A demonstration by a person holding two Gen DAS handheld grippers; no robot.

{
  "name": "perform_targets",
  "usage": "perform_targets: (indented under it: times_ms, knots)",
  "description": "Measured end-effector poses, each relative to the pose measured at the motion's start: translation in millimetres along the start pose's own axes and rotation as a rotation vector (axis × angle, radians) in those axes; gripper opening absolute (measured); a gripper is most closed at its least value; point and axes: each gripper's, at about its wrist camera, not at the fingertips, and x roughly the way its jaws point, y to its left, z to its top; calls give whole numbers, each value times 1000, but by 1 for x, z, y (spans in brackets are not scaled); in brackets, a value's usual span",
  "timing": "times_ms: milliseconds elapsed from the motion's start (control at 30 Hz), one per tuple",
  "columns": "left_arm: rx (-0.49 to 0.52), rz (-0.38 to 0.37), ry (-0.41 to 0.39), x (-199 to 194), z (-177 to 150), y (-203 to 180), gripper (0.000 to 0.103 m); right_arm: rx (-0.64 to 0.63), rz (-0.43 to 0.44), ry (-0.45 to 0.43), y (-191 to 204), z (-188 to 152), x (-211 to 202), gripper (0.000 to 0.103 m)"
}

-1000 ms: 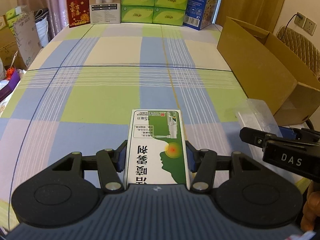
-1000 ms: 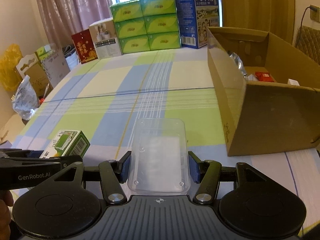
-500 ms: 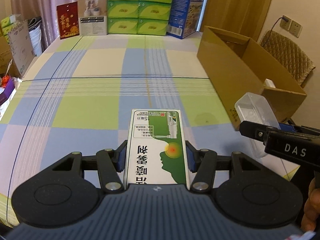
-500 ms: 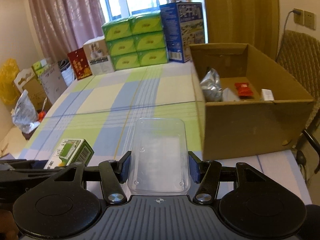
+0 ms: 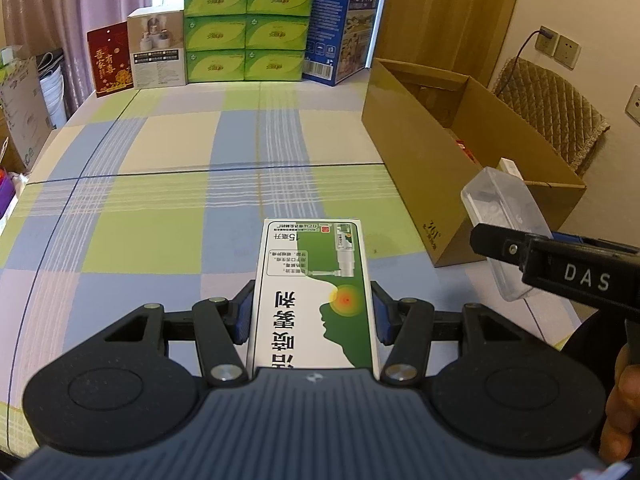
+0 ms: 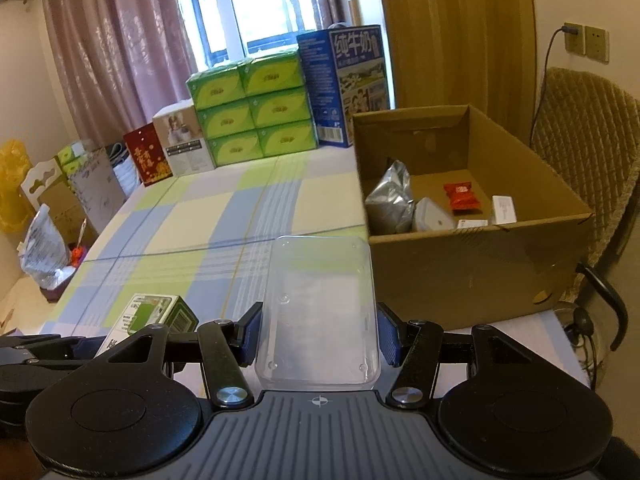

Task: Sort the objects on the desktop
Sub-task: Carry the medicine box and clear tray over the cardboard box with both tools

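Right gripper (image 6: pixel 318 336) jaws clamp clear plastic tray (image 6: pixel 320 312), frame centre; left gripper (image 5: pixel 314 312) jaws grip spray carton (image 5: pixel 316 292). Cardboard box (image 6: pixel 472 264) sits right of frame. Clear the near wall before releasing, one item at a time.

**Around the Checked Cloth**

Found a checked cloth (image 5: pixel 160 184) in green, blue and cream covering the table. Counted six green tissue boxes (image 5: pixel 244 26) stacked two wide and three high at the far edge. Noted a tall blue milk carton (image 5: pixel 344 28) just beside the stack's right side, a white box (image 5: pixel 157 54) at its left, and a red gift box (image 5: pixel 109 60) next to that. Saw mauve curtains (image 6: pixel 112 48) flanking a bright window (image 6: pixel 264 4) behind them. Spotted a woven chair (image 6: pixel 588 152) by the right wall, below a wall socket (image 6: pixel 586 42) with a cable plugged in. Made out a yellow bag (image 6: pixel 12 184) at far left.
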Motion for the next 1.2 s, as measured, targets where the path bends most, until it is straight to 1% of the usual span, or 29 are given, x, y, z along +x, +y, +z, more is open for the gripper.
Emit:
perform_targets:
  times_ms: [367,533,833,967,1200]
  knots:
    - [14,-35,-13,-2,8,-18,51,24,-15,-19,-17,8,-9,54]
    - [22,-64,-29,-2,21,-30,50,35,-43,-42,-30,19,-16,54]
    - [57,-142,-58,3,56,-75,51,59,-109,-103,-64,47,-30,54]
    - [78,-165,-63,10,72,-97,51,70,-135,-130,-84,60,-33,54]
    - [102,-199,-71,20,94,-126,51,67,-153,-149,-105,76,-30,54]
